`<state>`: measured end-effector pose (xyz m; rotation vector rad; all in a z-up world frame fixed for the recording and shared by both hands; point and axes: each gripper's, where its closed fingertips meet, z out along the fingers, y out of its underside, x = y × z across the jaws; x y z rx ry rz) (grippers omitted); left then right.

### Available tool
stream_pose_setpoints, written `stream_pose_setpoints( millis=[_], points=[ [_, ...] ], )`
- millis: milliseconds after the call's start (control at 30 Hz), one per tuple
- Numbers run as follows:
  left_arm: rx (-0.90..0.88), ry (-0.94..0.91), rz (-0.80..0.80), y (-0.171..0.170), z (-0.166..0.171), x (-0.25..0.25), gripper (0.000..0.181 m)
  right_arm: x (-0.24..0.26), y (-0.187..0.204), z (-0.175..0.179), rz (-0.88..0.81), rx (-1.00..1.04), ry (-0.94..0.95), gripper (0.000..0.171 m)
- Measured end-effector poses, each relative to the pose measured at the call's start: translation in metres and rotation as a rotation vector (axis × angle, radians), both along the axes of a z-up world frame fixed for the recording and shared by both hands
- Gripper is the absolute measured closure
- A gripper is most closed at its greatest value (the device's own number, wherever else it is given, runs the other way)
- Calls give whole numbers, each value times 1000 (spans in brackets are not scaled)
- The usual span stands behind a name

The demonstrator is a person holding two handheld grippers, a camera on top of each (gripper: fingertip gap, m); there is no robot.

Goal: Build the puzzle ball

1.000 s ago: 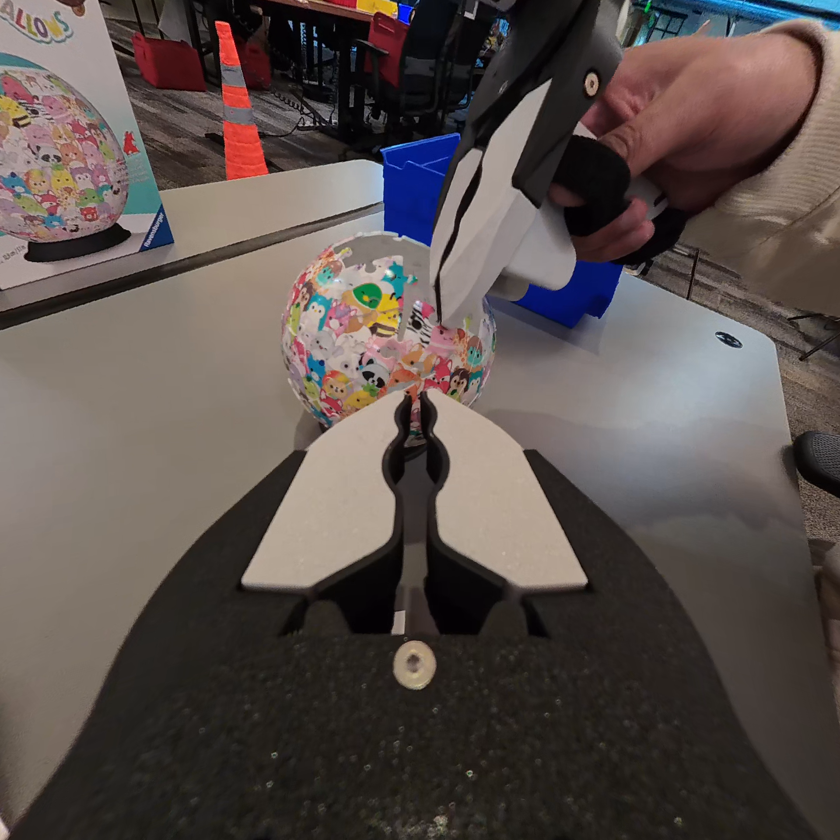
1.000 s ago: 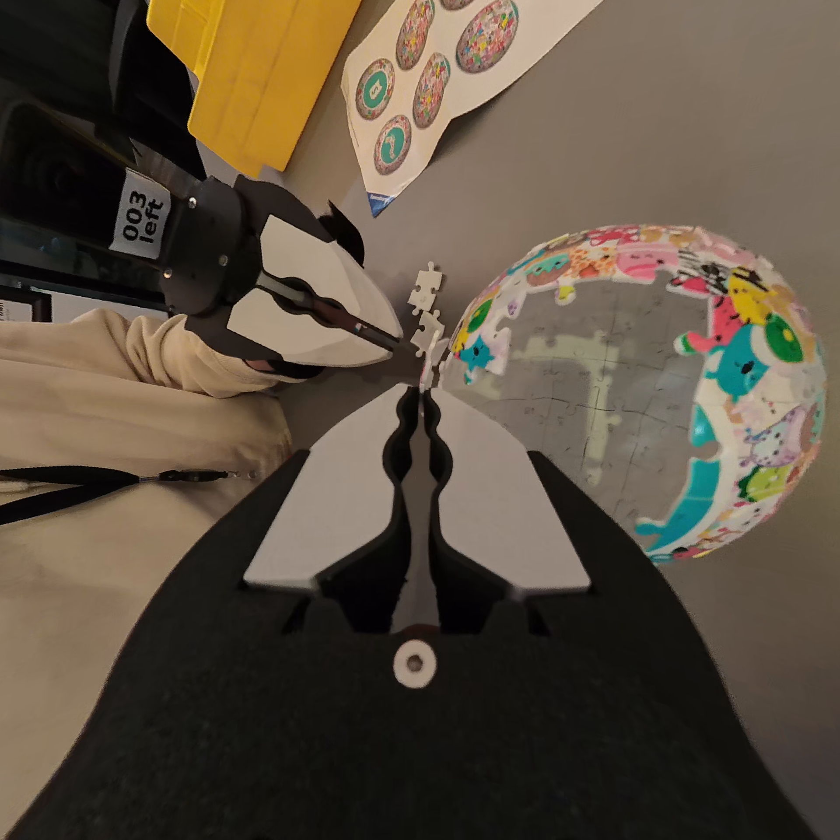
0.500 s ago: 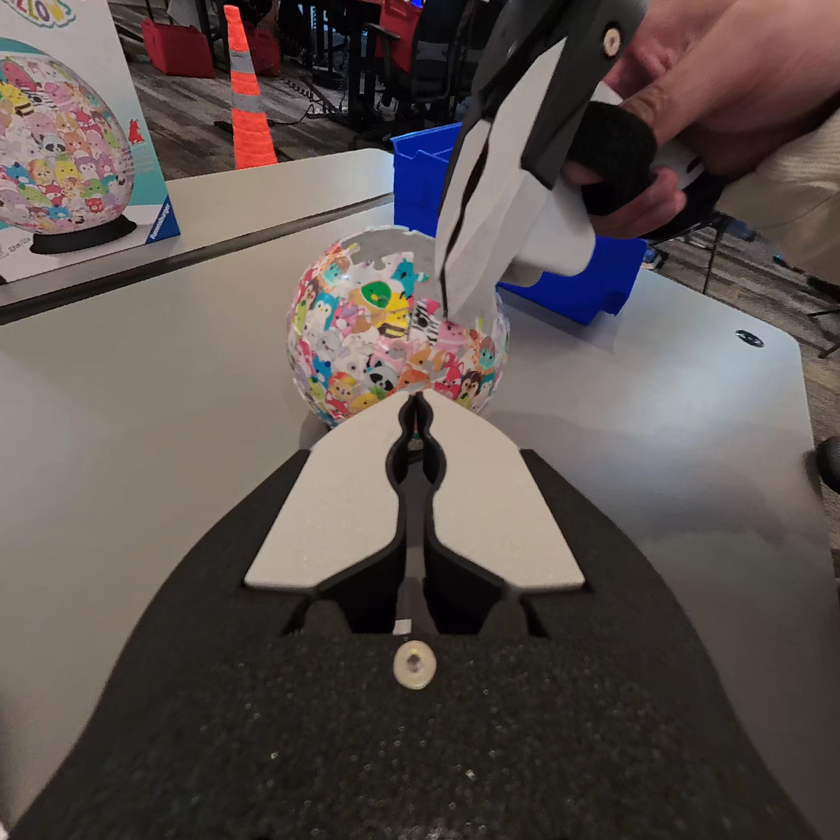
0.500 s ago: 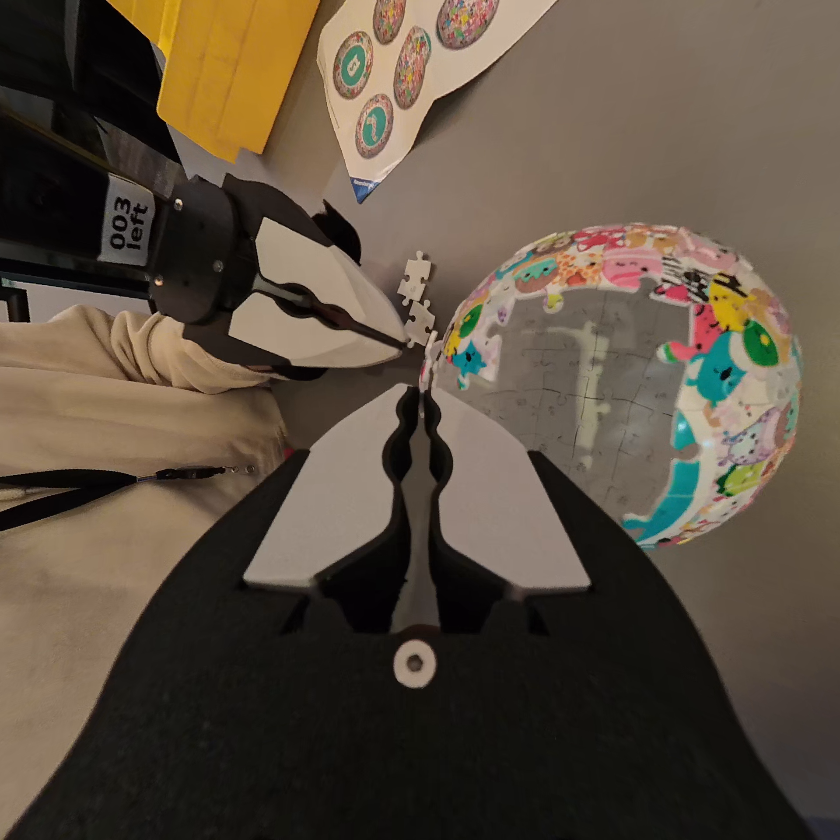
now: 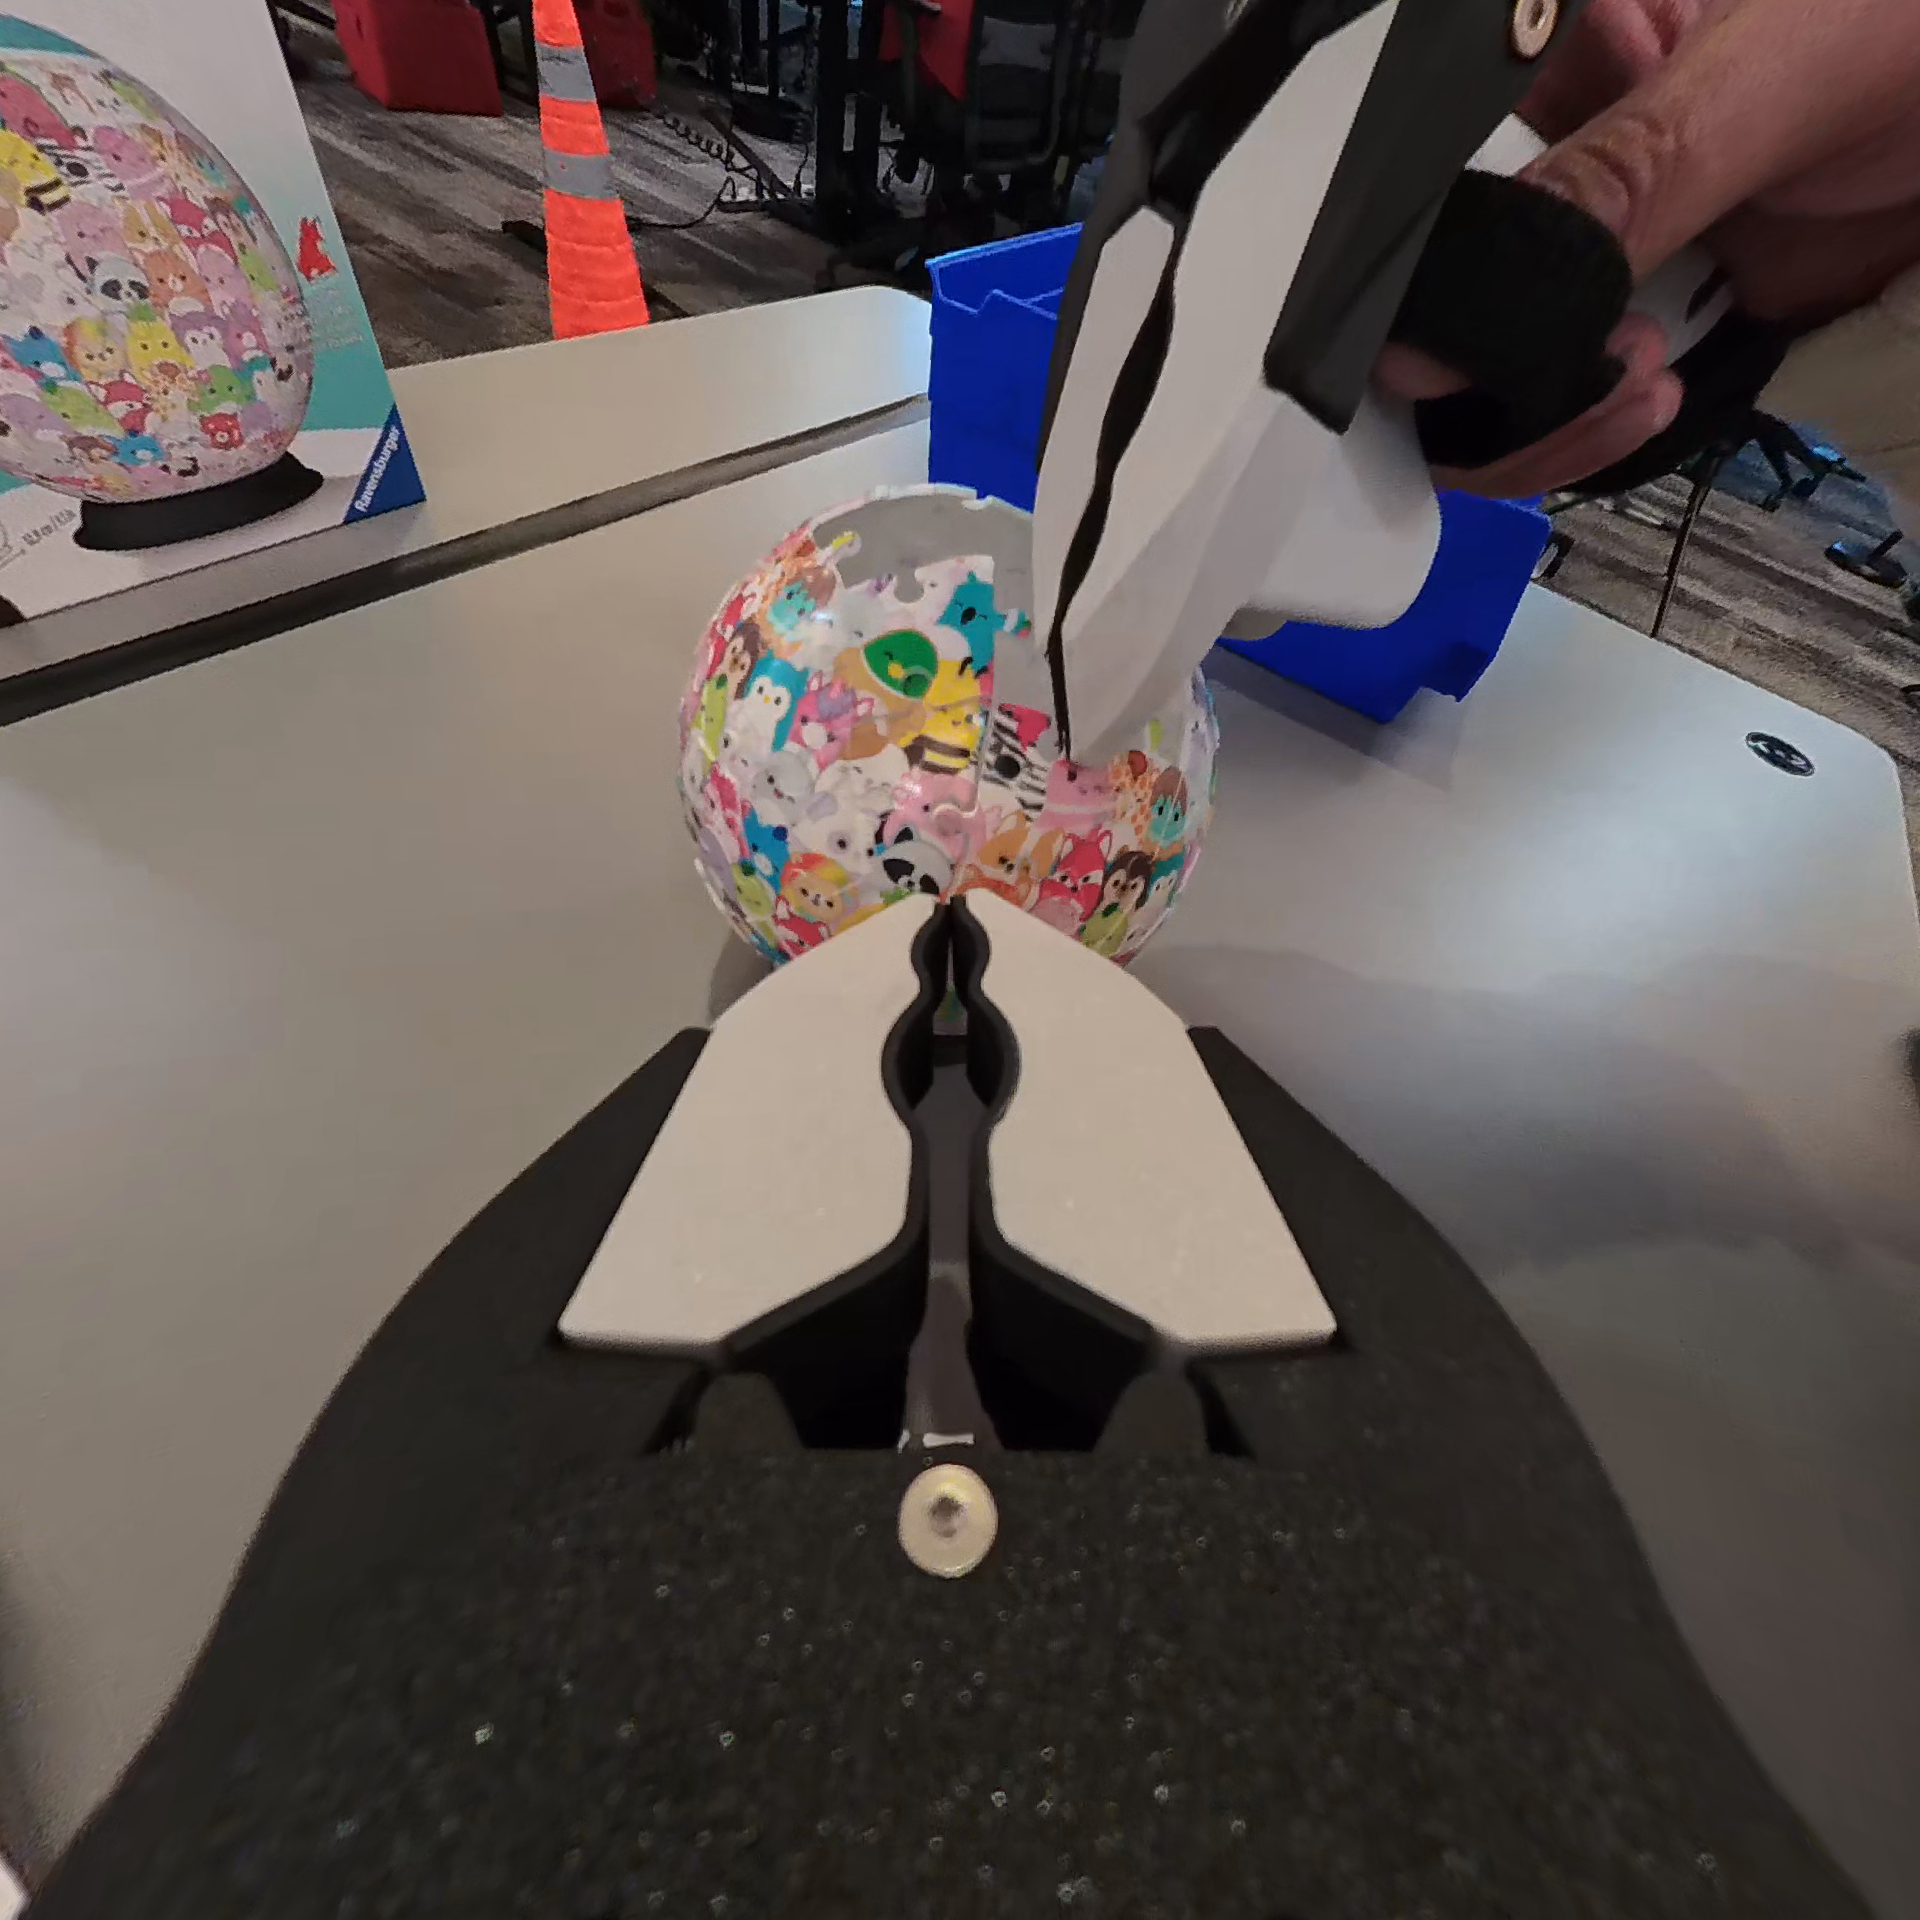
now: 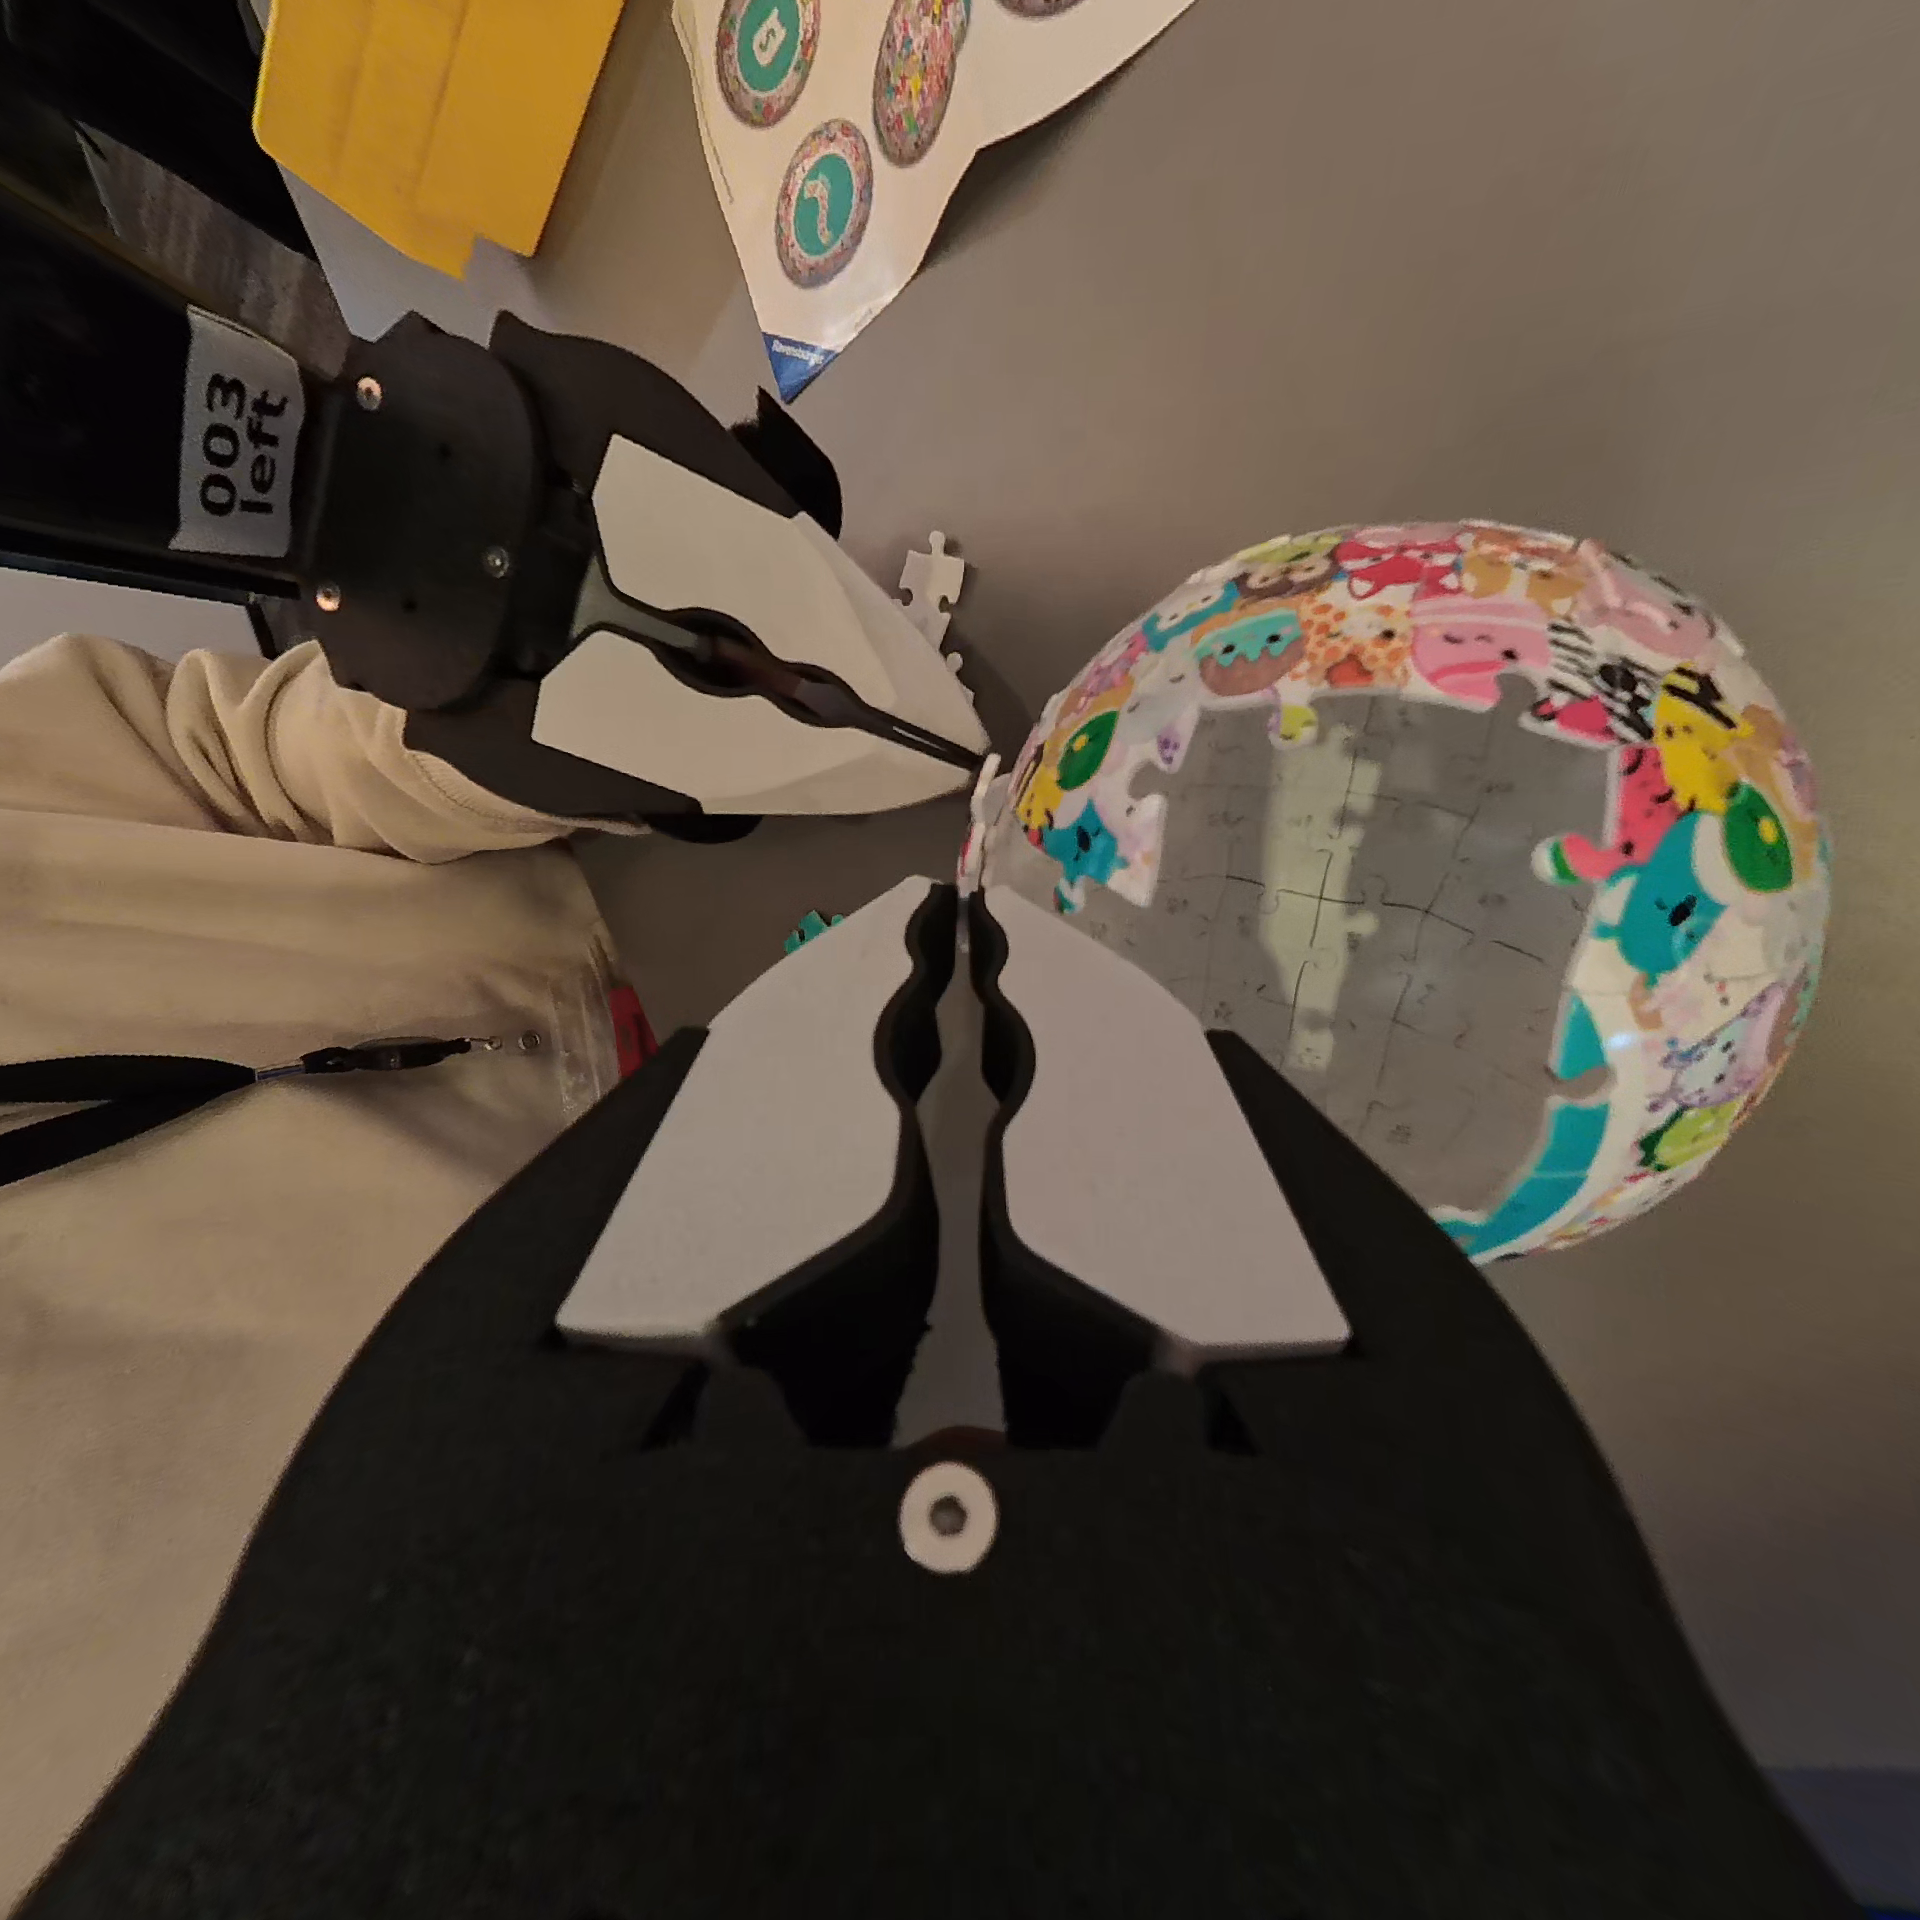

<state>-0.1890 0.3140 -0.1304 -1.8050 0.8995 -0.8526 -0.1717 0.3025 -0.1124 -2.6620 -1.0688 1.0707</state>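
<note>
Two grippers meet at a colourful puzzle ball (image 5: 940, 748) that sits on a grey table (image 5: 364, 883). Seen from its own camera, the left gripper (image 5: 951, 909) has its pale fingers pressed together with nothing visible between them, its tips low against the near side of the ball. The right gripper (image 6: 961, 891) is clamped on a thin white puzzle piece (image 6: 979, 826), held edge-on so that it stands up from the fingertips and meets the jagged rim of the ball. From the left camera, that right gripper (image 5: 1065, 727) comes down steeply from above, tips resting on the upper front of the ball, with a person's hand (image 5: 1704, 208) around its handle. The ball is unfinished: a large hole shows its grey inner surface. Behind the left gripper's tips in the right camera lies a loose white piece (image 6: 933, 582). Farther out are a printed sheet (image 6: 894, 156) with round pictures, a yellow bin (image 6: 416, 114), a blue bin (image 5: 1351, 613), the puzzle box (image 5: 156, 301) and an orange cone (image 5: 582, 187).
</note>
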Motion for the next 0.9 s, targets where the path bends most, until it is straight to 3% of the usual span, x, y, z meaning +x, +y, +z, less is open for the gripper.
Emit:
stream_pose_setpoints(
  millis=[900],
  points=[
    [1,-29,-22,-7,7,8,181,6,3,-2,1,5,11,168]
  ],
)
